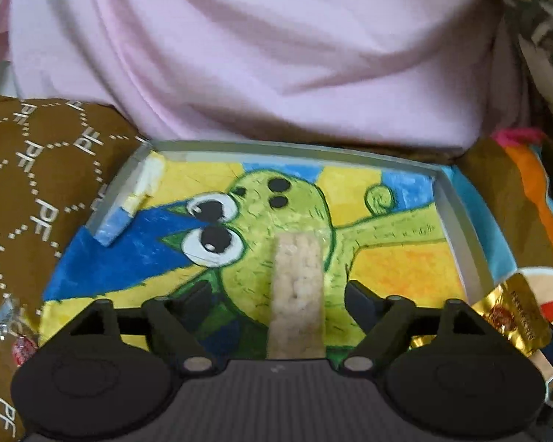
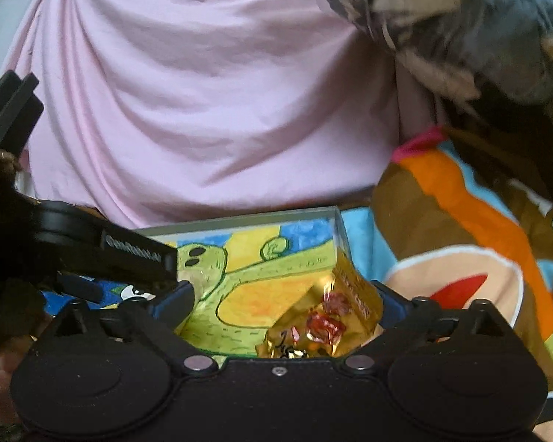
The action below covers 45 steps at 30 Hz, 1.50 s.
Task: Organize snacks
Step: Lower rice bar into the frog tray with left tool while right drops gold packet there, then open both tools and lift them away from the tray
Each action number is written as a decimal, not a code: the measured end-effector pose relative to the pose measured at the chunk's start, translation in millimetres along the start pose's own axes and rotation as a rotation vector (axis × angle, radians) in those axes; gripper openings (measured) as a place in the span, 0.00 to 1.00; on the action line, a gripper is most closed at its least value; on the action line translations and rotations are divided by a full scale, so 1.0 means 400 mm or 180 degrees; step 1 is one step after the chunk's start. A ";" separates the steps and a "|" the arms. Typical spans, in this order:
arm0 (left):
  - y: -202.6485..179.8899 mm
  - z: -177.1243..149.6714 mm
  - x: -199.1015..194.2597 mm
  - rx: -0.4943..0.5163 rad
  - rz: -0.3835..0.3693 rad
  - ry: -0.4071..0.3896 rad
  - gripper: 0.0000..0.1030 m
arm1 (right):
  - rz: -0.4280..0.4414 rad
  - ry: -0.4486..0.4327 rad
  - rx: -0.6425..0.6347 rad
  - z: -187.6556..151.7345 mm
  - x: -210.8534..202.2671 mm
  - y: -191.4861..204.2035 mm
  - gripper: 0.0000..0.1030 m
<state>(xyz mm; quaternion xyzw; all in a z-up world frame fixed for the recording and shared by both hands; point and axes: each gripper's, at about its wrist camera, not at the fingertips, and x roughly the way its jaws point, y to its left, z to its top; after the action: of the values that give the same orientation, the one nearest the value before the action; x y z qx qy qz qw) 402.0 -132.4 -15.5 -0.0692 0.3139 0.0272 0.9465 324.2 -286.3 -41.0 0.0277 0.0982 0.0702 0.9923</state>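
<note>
A shallow tray (image 1: 457, 221) with a grey rim and a painted green cartoon creature on its floor lies in front of me. A pale puffed-rice bar (image 1: 296, 316) in clear wrap rests on the tray floor between the fingers of my left gripper (image 1: 280, 294). That gripper is open, with both pads well clear of the bar. In the right wrist view a gold foil snack packet (image 2: 324, 316) sits at the tray's (image 2: 239, 223) right side, between the fingers of my open right gripper (image 2: 284, 300). The packet lies close to the right finger. The left gripper (image 2: 129, 254) shows at the left.
A brown cushion (image 1: 37, 184) with white letters borders the tray on the left, with small wrapped sweets (image 1: 18, 346) on it. Pink cloth (image 1: 276, 55) hangs behind the tray. A colourful blanket (image 2: 461, 221) lies to the right. A blue and white strip (image 1: 129, 202) leans on the tray's left wall.
</note>
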 end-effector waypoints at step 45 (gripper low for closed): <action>0.270 -0.316 -0.645 0.0189 -0.0038 -0.0559 1.00 | -0.0405 0.0131 0.0180 0.044 -0.745 0.195 0.99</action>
<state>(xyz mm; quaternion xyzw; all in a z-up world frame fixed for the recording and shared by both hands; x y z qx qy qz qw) 110.3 -46.2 26.3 -0.0404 0.2299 0.0183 0.9722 27.8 -253.2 38.4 0.0480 0.1221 0.0047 0.9913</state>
